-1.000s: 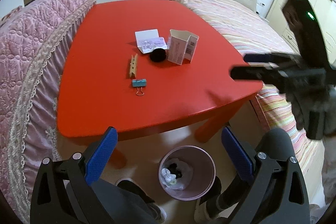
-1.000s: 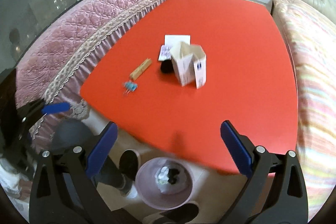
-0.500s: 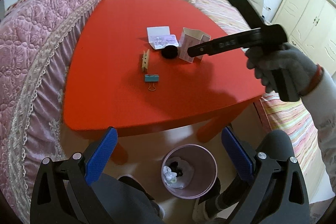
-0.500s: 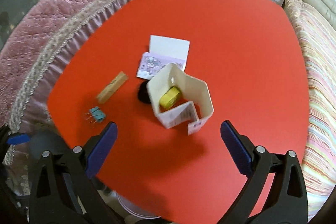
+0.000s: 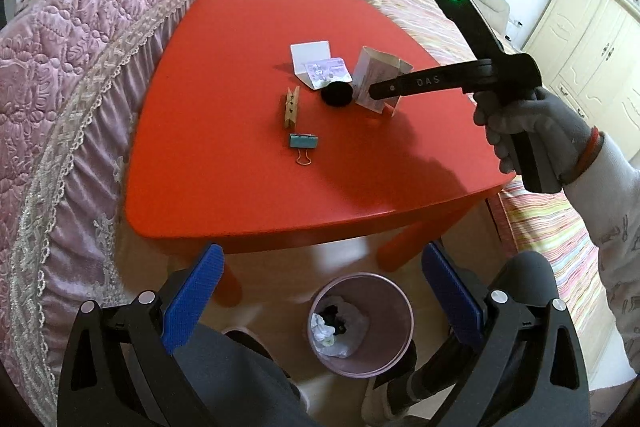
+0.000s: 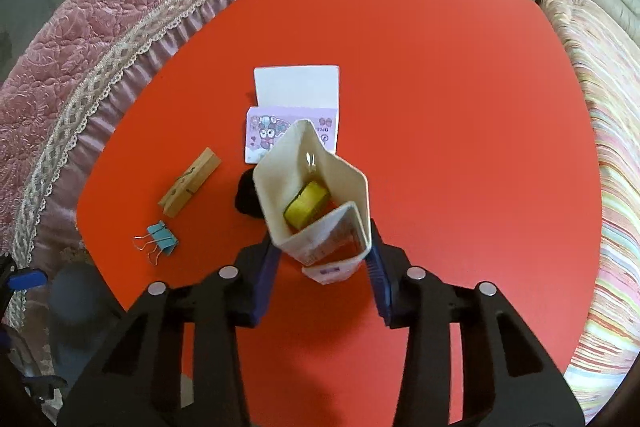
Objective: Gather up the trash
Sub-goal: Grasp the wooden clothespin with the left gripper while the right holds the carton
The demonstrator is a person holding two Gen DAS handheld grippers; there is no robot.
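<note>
Trash here looks to be the open cardboard box (image 6: 316, 203), standing upright near the middle of the red desk (image 6: 440, 107), with a yellow roll (image 6: 307, 205) lying loose inside it. The right tool (image 6: 320, 259) sits over the box's near end, its blue pads on either flank of the lower flaps; whether they are pressing the card yet or just bracketing it, I cannot tell. The left tool (image 5: 320, 303) hangs spread and empty off the desk's near edge, above the pink bin (image 5: 360, 323) on the floor, which already holds crumpled scraps.

On the desk, at about 12 o'clock from the box, lies a white card (image 6: 297, 83) with a purple cartoon sheet (image 6: 268, 131) overlapping it. A black round object (image 6: 246, 197) touches the box at 9 o'clock; a wooden clothespin (image 6: 190, 182) lies further out the same way, and a teal binder clip (image 6: 162, 235) at roughly 8 o'clock.

Risks, as I judge them: the box is thin and open-topped, so a hard squeeze could fold its walls and let it slip out. Gripped low on loose flaps, it may tilt when lifted and spill the yellow roll. The black object is close enough to be dragged along. The bin mouth is fairly narrow, so a careless release could land the box on the rim or floor.
</note>
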